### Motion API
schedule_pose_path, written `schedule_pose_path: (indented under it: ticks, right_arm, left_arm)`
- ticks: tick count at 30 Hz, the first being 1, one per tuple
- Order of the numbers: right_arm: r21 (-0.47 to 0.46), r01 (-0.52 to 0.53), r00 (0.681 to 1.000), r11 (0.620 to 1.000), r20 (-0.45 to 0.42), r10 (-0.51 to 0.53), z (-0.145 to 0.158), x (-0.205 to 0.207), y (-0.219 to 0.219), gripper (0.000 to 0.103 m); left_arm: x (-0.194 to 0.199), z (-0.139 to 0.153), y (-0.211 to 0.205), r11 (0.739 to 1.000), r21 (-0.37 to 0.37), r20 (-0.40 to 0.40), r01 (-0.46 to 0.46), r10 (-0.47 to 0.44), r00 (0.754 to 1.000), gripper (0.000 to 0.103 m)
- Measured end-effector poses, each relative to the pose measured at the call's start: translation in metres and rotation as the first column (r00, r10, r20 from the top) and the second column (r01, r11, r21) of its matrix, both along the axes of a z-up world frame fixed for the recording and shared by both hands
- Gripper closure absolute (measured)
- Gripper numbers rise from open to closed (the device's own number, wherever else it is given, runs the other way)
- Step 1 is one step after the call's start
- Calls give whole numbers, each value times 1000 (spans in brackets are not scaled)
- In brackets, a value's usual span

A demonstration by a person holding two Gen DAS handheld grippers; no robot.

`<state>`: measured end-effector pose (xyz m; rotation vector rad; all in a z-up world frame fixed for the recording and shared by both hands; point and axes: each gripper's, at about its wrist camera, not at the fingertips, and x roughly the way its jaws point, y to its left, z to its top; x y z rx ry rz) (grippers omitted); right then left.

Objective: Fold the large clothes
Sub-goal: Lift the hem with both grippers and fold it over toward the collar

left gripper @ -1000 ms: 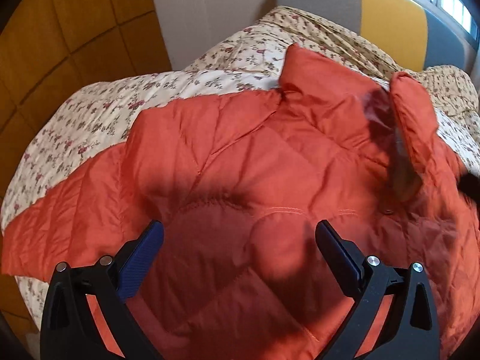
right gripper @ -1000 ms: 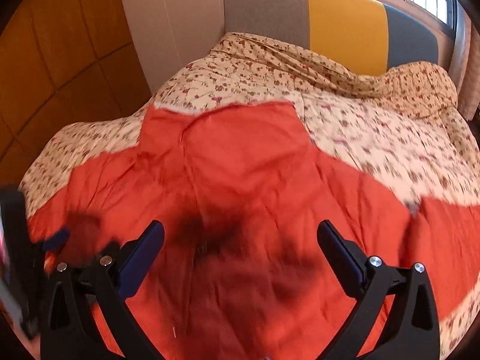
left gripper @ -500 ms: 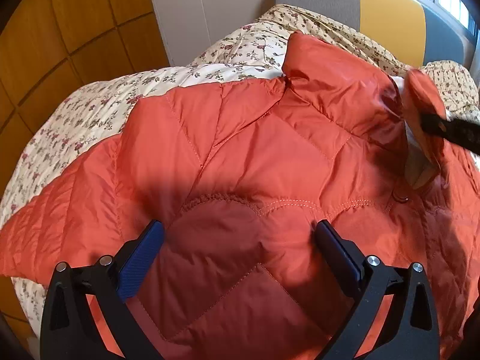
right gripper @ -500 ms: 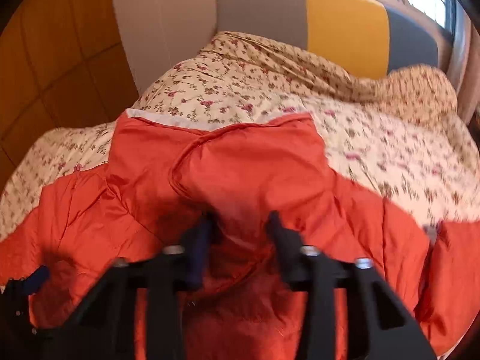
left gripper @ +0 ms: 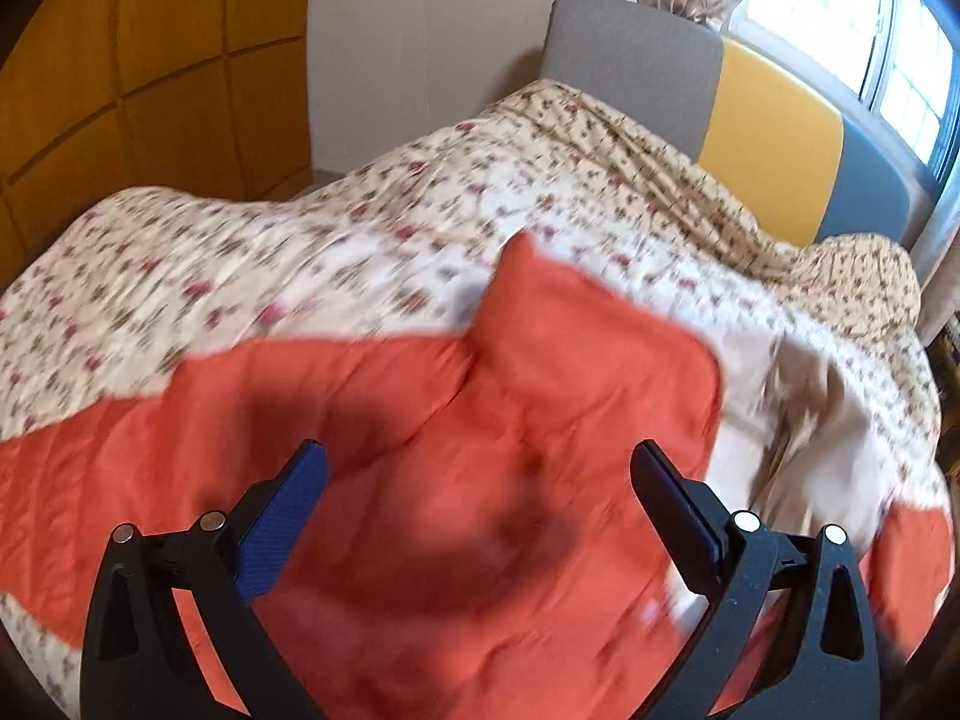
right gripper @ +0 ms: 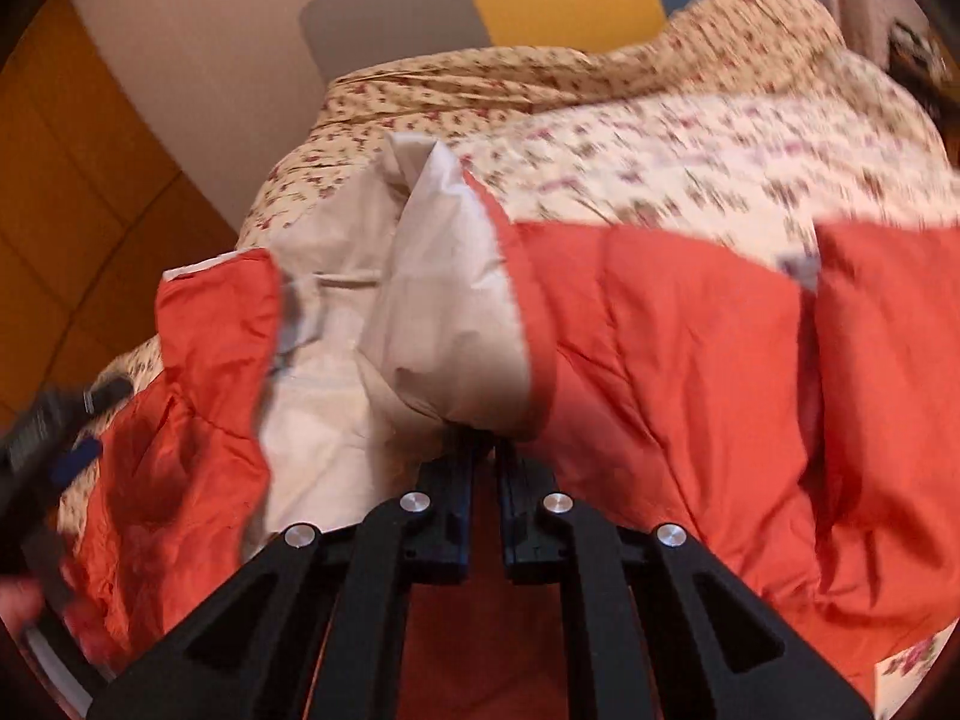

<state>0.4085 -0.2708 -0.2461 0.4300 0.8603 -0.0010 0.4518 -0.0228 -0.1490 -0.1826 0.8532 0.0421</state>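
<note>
The right gripper (right gripper: pixel 483 450) has its jaws pressed nearly together on a fold of the orange-red quilted puffer jacket (right gripper: pixel 690 348), pinching it where the orange shell meets the pale grey-white lining (right gripper: pixel 444 300). The pinched edge is lifted and turned over, so the lining shows as a raised peak just above the jaws, with more lining spread flat to its left. Orange fabric runs away from the grip on both sides, a crumpled stretch to the left and a broader, smoother stretch to the right.

The left gripper (left gripper: pixel 480 510) hangs above the jacket (left gripper: pixel 420 480) with its jaws spread wide and nothing between them; the blue pads (left gripper: pixel 279 528) on the inner faces are bare. Its dark shadow falls on the orange fabric directly beneath. In this view the jacket lies across the near part of the bed, one part reaching toward the left edge, a blunt raised flap pointing toward the head of the bed, and a strip of pale lining showing on the right side. The picture is blurred, so the stitching cannot be made out.

The jacket rests on a cream bedspread with a small red floral print (left gripper: pixel 300 252), which covers the bed and bunches up at the far right corner. At the head of the bed stands a padded headboard in grey, yellow and blue panels (left gripper: pixel 774 150). Orange-brown wooden wall panels (left gripper: pixel 150 90) rise along the left side, and a bright window (left gripper: pixel 852 30) with a curtain sits behind the headboard.
</note>
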Motion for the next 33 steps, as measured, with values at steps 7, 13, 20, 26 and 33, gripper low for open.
schedule_pose_path:
  ticks: [7, 13, 20, 26, 33]
  right_arm:
    - [-67, -11, 998, 998, 63, 15, -5, -11, 7, 101]
    - [-80, -13, 997, 997, 71, 19, -7, -11, 9, 101]
    - [-84, -11, 997, 996, 73, 17, -7, -11, 10, 101]
    - [-109, -11, 997, 994, 72, 19, -6, -11, 12, 101]
    - [-120, 7, 998, 993, 70, 2, -1, -16, 7, 101]
  left_arm:
    - [64, -1, -23, 1000, 1, -47, 0, 0, 999, 7]
    - [83, -43, -15, 998, -49, -145, 28, -35, 989, 51]
    - [47, -47, 10, 994, -71, -69, 78, -83, 994, 84]
    - [22, -45, 20, 991, -87, -49, 99, -103, 993, 85]
    - [-3, -42, 36, 986, -118, -40, 115, -121, 992, 87]
